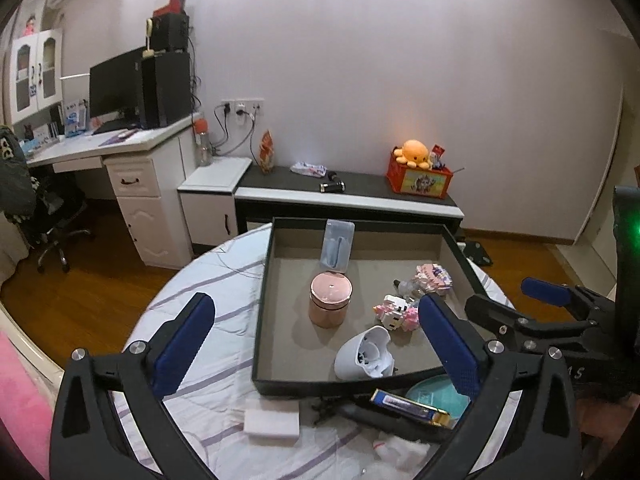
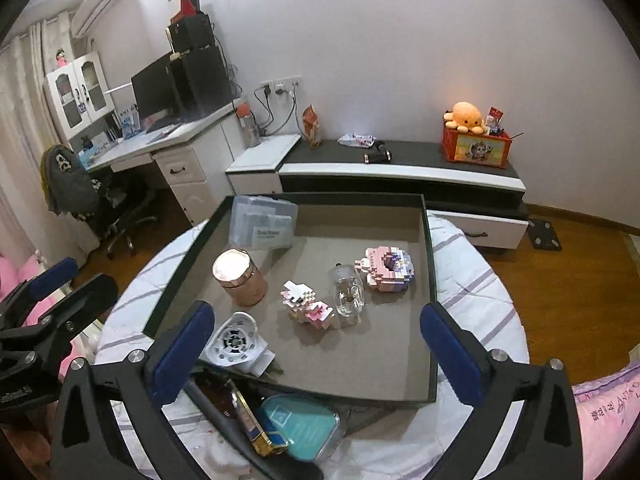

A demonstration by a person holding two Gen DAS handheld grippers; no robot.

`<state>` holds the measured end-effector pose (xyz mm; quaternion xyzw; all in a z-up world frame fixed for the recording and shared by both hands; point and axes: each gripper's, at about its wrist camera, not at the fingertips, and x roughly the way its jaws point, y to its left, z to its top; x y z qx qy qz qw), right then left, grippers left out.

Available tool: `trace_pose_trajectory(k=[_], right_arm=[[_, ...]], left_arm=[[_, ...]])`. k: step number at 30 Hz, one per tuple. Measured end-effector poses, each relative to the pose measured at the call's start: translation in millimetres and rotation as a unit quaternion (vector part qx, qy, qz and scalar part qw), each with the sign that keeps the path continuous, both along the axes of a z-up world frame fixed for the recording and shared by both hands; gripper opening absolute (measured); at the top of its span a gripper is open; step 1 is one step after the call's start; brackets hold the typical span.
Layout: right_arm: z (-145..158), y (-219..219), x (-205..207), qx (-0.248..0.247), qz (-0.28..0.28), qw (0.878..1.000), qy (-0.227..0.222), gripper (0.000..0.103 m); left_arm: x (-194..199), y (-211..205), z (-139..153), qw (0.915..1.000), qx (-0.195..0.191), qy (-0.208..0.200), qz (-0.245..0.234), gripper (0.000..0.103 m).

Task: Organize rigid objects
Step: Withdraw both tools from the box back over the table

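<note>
In the left wrist view, the left gripper (image 1: 316,346) is seen with jaws spread wide and nothing between them, above the near edge of the tray (image 1: 262,292). Inside the tray a pink jar (image 1: 330,299) stands upright; a white fan (image 1: 366,354) lies at the near wall. The right gripper (image 1: 520,300) is seen at right, also parted.

In the right wrist view, the right gripper (image 2: 316,346) is held apart and empty over the tray (image 2: 429,264). A glass bottle (image 2: 349,290) is seen between two block toys (image 2: 308,306).
</note>
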<state>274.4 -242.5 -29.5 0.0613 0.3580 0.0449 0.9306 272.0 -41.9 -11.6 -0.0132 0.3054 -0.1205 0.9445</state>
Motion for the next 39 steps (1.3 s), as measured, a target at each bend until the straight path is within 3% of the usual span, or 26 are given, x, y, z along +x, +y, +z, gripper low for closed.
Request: trace_pose_trajectory(k=[13,26,32,39], right_arm=[[35,2,-66,0.005,-0.010,0.999,-0.048,0.103],[48,-1,-135,0.009,-0.023,0.996,-0.080,0.103],[41,3,-172,0.018,-0.035,0.995,-0.091,0.103],[9,10,-197,0.028,-0.038,0.997,-0.066,0.103]], left_arm=[[-51,30,18,0.9995,-0.017,-0.013,0.022,0.103],[-115,41,22,0.9988,-0.017,-0.030,0.036,0.103],[-147,46,18,0.9982,-0.011,-0.039,0.044,0.103],[-169,53,-4,0.9985,-0.015,-0.019,0.048,0.103]])
